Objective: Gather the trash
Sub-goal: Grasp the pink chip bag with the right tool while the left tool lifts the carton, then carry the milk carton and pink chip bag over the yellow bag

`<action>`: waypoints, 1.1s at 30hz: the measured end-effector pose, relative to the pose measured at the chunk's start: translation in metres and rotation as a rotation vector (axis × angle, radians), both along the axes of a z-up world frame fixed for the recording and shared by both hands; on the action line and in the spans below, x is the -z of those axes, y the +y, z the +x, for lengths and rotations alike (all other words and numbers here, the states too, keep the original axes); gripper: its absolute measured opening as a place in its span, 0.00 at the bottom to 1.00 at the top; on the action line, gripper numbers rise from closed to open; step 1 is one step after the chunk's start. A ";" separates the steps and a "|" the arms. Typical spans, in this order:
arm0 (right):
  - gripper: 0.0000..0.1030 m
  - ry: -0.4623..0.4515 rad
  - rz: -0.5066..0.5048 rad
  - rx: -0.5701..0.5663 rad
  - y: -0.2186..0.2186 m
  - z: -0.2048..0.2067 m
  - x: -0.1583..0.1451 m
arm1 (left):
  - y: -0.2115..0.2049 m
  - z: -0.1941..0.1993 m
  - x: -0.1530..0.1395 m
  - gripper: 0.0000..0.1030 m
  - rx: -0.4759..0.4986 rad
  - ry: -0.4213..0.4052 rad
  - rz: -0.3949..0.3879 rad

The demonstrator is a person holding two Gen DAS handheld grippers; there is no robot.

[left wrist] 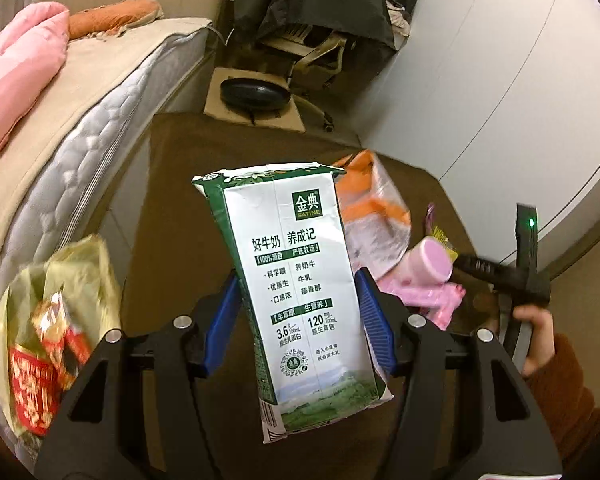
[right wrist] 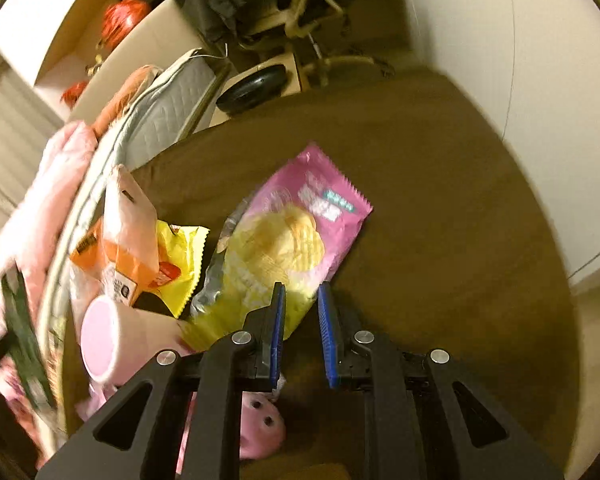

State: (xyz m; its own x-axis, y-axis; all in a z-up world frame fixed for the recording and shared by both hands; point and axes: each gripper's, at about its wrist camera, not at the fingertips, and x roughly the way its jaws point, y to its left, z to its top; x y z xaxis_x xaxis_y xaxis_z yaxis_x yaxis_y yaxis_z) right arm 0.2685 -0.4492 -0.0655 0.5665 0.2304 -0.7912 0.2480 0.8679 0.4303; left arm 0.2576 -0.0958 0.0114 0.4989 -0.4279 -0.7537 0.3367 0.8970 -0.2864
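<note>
The left gripper (left wrist: 298, 316) had its blue pads clamped on both sides of a green-and-white milk carton (left wrist: 296, 292), holding it upright above the brown table (left wrist: 180, 184). Just left of it, blurred, hung a yellowish bag (left wrist: 56, 320) with red wrappers inside, by the edge of the mattress (left wrist: 84, 152).

The right gripper (right wrist: 302, 332) hovered with its jaws a narrow gap apart and nothing pinched between them. Its tips lay over the near end of a pink-and-yellow chip packet (right wrist: 292, 240) flat on the table (right wrist: 440, 200); whether a pad touched the packet I could not tell. To the left of that packet sat a yellow wrapper (right wrist: 180, 264), an orange-and-white bag (right wrist: 128, 236) and a pink cup (right wrist: 104, 340) on its side, and a pink pig toy (right wrist: 260, 428) lay under the gripper's frame.

Seen from the left side, a hand (left wrist: 536, 336) in a rust sleeve gripped the right tool's handle.

Beyond the table stood a black round gadget (left wrist: 256, 94) on cardboard, then a chair (left wrist: 316, 52) draped in dark cloth. A pink quilt (left wrist: 16, 72) lay on the bed
</note>
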 end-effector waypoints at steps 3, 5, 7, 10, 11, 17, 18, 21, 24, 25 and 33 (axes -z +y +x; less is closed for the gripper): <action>0.17 -0.019 0.015 -0.025 0.005 0.004 0.003 | 0.010 -0.010 0.013 0.53 -0.014 0.025 -0.006; 0.15 -0.027 0.017 -0.048 0.008 0.005 0.002 | 0.015 -0.011 0.021 0.53 -0.024 0.042 -0.013; 0.08 -0.044 -0.021 -0.067 0.012 0.002 -0.006 | 0.019 -0.014 0.026 0.53 -0.030 0.054 -0.020; 0.07 -0.088 -0.075 -0.083 0.019 -0.007 -0.026 | 0.023 -0.020 0.030 0.53 -0.032 0.061 -0.034; 0.07 -0.106 -0.086 -0.093 0.021 -0.011 -0.035 | 0.024 -0.023 0.030 0.53 -0.030 0.060 -0.039; 0.07 -0.182 -0.148 -0.145 0.032 -0.041 -0.076 | 0.028 -0.037 0.022 0.53 -0.021 0.046 -0.062; 0.07 -0.194 -0.164 -0.155 0.036 -0.048 -0.083 | 0.028 -0.040 0.021 0.53 -0.021 0.041 -0.061; 0.07 -0.222 -0.186 -0.181 0.048 -0.068 -0.099 | 0.029 -0.050 0.015 0.53 -0.021 0.026 -0.053; 0.07 -0.248 -0.209 -0.209 0.064 -0.086 -0.112 | 0.030 -0.060 0.009 0.53 -0.021 0.012 -0.048; 0.07 -0.256 -0.217 -0.219 0.070 -0.090 -0.116 | 0.031 -0.063 0.008 0.53 -0.023 0.009 -0.048; 0.07 -0.306 -0.254 -0.324 0.130 -0.105 -0.134 | 0.064 -0.088 -0.013 0.53 -0.077 -0.054 -0.063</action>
